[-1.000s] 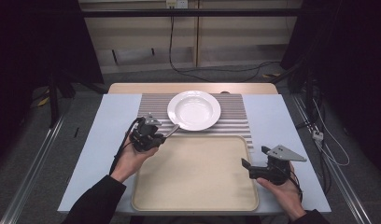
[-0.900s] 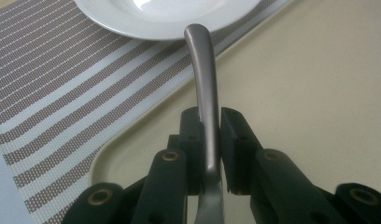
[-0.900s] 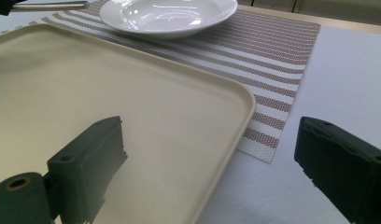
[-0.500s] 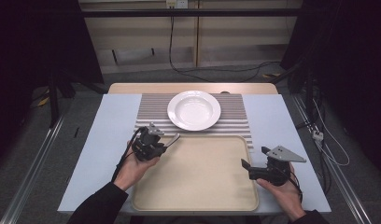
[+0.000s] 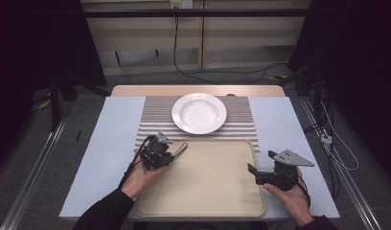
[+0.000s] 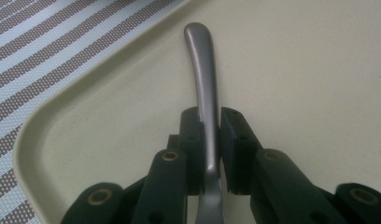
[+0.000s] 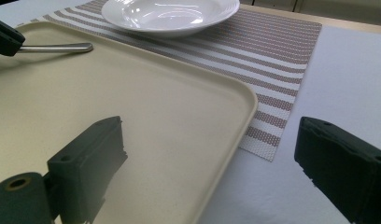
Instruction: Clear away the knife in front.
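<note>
My left gripper (image 5: pixel 170 154) (image 6: pixel 209 119) is shut on a grey metal utensil (image 5: pixel 180 149) (image 6: pixel 200 60). Its rounded handle end sticks out past the pads, just above the far left corner of the beige tray (image 5: pixel 203 211) (image 6: pixel 319 70). The utensil's other end is hidden under the jaws. In the right gripper view the handle (image 7: pixel 58 47) hangs level over the tray (image 7: pixel 132 93). My right gripper (image 5: pixel 255 171) (image 7: pixel 212 140) is open with nothing between its fingers, low over the tray's right edge.
A white plate (image 5: pixel 199 112) (image 7: pixel 170 14) rests on a striped placemat (image 5: pixel 241 120) (image 7: pixel 282 51) (image 6: pixel 48 42) behind the tray. Both lie on a pale blue table cover (image 5: pixel 112 134). Dark floor and cables surround the table.
My left hand has come down and toward the near side, bringing the utensil from the placemat's edge to the tray's far left corner. The right hand has kept still.
</note>
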`<action>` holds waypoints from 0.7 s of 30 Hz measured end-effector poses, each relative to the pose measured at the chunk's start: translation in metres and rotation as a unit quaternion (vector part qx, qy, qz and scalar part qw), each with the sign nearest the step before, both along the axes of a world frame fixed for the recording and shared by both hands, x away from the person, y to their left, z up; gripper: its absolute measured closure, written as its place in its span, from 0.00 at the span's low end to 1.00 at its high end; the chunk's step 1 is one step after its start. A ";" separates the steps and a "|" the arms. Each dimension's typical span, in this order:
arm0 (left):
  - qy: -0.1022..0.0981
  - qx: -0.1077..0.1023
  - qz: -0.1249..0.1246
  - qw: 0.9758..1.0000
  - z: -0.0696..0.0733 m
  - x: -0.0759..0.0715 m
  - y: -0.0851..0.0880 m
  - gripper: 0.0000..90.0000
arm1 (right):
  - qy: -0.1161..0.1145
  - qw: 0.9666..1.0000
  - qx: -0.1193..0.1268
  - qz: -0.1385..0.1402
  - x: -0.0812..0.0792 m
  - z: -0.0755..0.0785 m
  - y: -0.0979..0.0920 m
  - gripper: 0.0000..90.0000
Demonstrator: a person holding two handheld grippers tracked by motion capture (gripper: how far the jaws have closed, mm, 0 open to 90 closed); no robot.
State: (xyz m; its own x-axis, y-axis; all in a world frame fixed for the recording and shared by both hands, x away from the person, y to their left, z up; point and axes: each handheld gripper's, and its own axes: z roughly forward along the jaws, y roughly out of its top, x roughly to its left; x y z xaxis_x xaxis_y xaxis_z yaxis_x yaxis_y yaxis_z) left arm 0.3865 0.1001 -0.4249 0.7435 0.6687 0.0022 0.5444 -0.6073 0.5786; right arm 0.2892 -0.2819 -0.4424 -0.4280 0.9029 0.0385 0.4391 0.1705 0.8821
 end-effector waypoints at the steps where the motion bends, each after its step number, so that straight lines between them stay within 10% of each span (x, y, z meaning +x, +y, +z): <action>1: -0.002 0.001 0.002 1.000 -0.001 0.000 0.000 0.89 | 0.001 1.000 0.000 0.000 0.000 0.000 0.000 0.09; 21: 0.024 0.010 0.004 1.000 -0.008 -0.006 -0.006 0.88 | -0.001 1.000 -0.002 -0.002 0.000 0.000 0.000 0.09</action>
